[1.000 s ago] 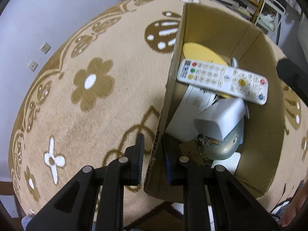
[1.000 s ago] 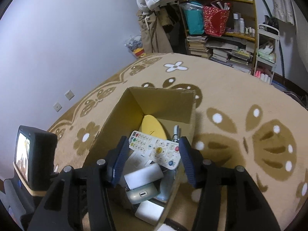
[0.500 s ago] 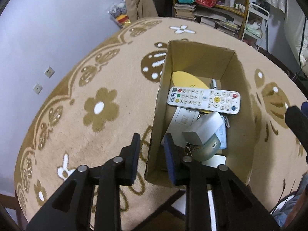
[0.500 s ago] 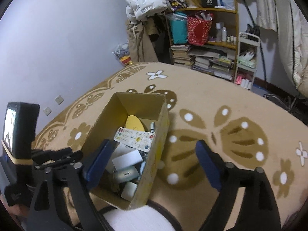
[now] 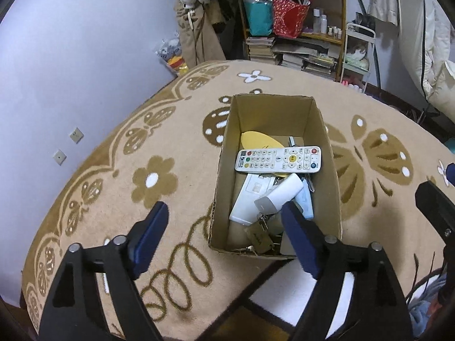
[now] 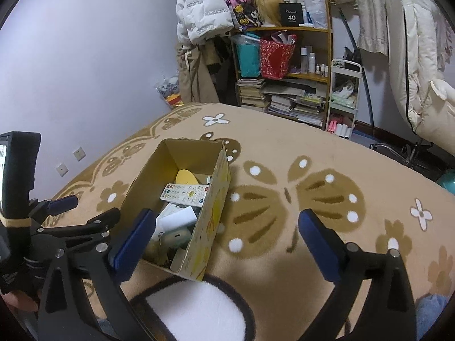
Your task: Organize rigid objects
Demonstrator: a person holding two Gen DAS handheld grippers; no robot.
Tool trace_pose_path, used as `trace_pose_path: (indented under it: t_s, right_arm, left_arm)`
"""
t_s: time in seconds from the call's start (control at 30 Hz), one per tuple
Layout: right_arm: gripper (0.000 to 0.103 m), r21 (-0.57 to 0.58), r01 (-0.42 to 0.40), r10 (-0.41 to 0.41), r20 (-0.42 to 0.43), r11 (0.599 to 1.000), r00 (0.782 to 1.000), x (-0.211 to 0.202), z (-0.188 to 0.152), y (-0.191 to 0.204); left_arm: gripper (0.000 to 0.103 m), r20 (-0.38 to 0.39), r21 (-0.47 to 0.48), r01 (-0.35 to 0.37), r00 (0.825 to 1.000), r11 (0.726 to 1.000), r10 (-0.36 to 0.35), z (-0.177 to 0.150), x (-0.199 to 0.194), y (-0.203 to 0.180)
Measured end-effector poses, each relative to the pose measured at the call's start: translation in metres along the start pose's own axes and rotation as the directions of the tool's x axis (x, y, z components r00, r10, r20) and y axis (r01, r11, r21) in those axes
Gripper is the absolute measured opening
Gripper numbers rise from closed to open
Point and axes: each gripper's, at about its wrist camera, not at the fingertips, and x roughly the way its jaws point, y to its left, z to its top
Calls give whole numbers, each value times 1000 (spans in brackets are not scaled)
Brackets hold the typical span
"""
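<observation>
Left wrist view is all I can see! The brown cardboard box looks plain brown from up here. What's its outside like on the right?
Observer: In the right wrist view, the brown cardboard box has a right outer wall that is yellow with red printing.
Operator: Cool! And my right gripper? I only see a black bit of it.
Observer: The right gripper is opening. Its blue-padded fingers are wide apart and grip nothing. It is over the brown butterfly pattern on the beige carpet, beside the box.
</observation>
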Motion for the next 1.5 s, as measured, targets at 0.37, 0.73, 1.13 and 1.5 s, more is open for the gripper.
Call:
trace_pose_path:
  t_s: [0.37,0.73,1.13,1.5]
  right_arm:
    - [103,14,34,-35,46,999,998,-24,-23,-6]
    - [103,13,24,-26,129,1000,991,-49,-35,-15]
    - [103,68,35,-43,115,997,992,-59,-48,-32]
    - [103,129,58,-72,107,990,992,-58,-55,-48]
  left_arm:
    - [90,139,41,-41,990,998,35,-9,-41,-9]
    - [98,274,3,-121,955,993,115,-23,-78,-10]
    - [102,262,-9,-52,964,999,53,-50,-87,-7]
    - [102,266,-17,-35,963,999,39,-56,-87,-7]
